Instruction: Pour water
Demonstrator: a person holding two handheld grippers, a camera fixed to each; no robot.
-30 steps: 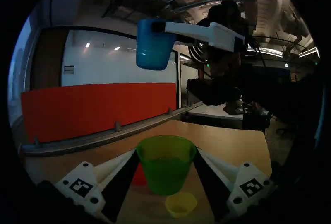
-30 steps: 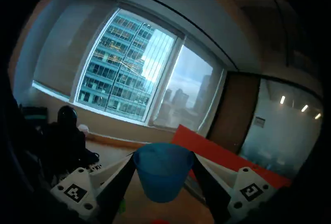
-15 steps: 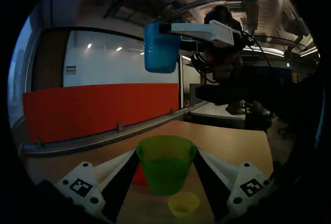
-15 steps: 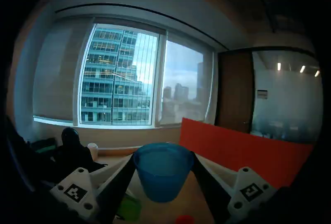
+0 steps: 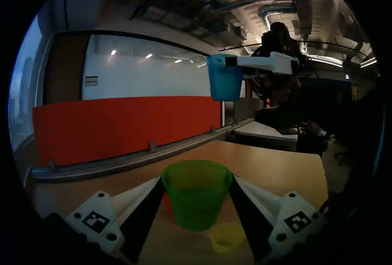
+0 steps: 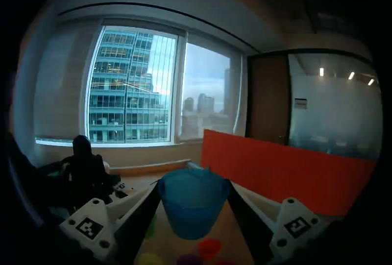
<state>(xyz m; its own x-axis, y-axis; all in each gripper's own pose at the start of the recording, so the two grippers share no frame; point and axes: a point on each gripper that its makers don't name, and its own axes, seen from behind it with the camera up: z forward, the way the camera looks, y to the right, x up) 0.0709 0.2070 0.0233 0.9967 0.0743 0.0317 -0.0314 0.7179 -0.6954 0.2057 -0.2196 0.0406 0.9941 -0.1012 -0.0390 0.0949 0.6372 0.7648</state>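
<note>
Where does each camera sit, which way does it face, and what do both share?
Left gripper view: on the left gripper, jaws holding a green cup, facing across the table to the orange panel; right gripper aloft with the blue cup.
Right gripper view: on the right gripper, jaws holding the blue cup, facing the windows.
Shared: blue cup, orange panel.
</note>
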